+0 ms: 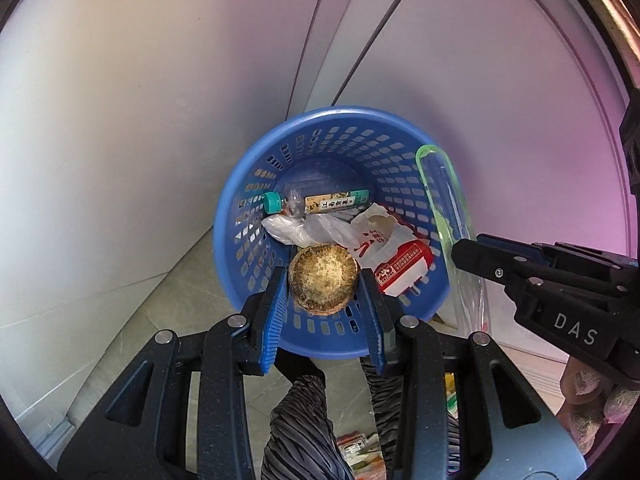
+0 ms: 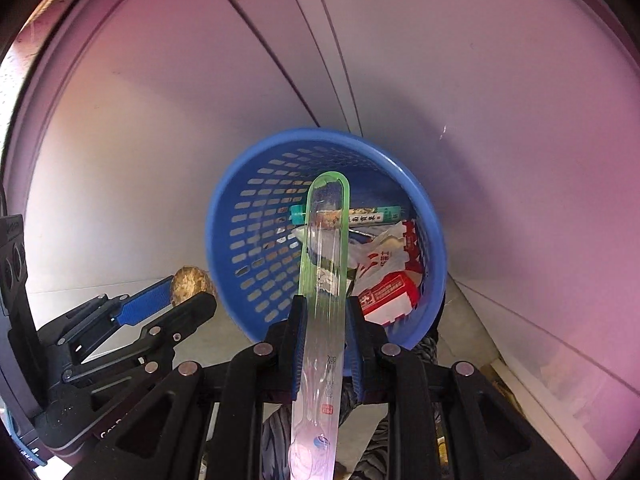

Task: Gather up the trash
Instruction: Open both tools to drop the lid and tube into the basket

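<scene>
A blue slotted waste basket (image 1: 256,184) (image 2: 240,216) stands on the floor against a white wall. Inside lie a green-capped bottle (image 1: 320,202) (image 2: 360,214), a white plastic bag (image 1: 316,230) (image 2: 380,260) and a red and white carton (image 1: 404,268) (image 2: 390,296). My left gripper (image 1: 324,280) (image 2: 188,286) is shut on a round brown crusty piece of food (image 1: 323,279) (image 2: 188,282), held over the basket's near rim. My right gripper (image 2: 323,308) is shut on a long clear plastic sleeve with a green edge (image 2: 325,248) (image 1: 442,200) that holds a plastic spoon, its tip over the basket.
White cabinet panels (image 1: 160,80) (image 2: 480,80) rise behind and beside the basket. Grey floor tile (image 1: 192,280) shows to the left. A person's dark striped trouser legs (image 1: 300,420) stand below the grippers, with some coloured wrappers (image 1: 356,448) on the floor by the feet.
</scene>
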### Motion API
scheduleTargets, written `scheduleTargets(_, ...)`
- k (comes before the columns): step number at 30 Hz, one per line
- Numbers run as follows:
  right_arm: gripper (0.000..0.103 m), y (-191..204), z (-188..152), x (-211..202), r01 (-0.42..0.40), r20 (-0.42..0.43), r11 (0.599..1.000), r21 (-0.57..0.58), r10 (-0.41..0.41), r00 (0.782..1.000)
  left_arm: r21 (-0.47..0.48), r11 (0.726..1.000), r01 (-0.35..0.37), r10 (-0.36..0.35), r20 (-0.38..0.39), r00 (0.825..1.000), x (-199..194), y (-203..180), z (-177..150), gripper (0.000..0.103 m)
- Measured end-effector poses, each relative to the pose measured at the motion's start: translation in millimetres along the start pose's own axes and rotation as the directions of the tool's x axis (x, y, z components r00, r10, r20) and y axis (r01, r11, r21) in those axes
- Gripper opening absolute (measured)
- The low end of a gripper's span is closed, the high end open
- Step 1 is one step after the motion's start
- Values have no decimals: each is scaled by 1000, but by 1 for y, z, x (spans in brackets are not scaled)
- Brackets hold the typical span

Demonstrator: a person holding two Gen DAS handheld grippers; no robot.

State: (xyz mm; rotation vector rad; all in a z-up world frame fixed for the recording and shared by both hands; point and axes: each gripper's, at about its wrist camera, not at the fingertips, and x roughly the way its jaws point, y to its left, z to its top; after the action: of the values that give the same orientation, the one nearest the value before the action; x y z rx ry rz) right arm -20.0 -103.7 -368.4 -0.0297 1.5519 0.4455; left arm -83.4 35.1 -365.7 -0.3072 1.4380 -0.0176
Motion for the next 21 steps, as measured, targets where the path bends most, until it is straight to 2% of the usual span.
scheduleTargets(6, 22, -2, 9, 2, 39, 8, 999, -11, -39, 999, 12, 1000, -19, 19, -2, 1000, 4, 2, 8, 36)
scheduleTargets(10, 29, -4, 13, 3, 53, 20, 998, -21, -53, 998, 18, 999, -27, 27, 14, 1000, 4, 3, 11, 48)
scheduleTargets(19, 33, -6, 17, -9, 46, 29, 998, -36, -45, 999, 14, 999, -36, 35, 24, 999, -7, 4, 16, 50)
scheduleTargets(21, 34, -6, 17, -13, 44, 34, 998, -42, -43, 998, 11, 999, -39, 38, 29, 999, -12, 4, 16, 61)
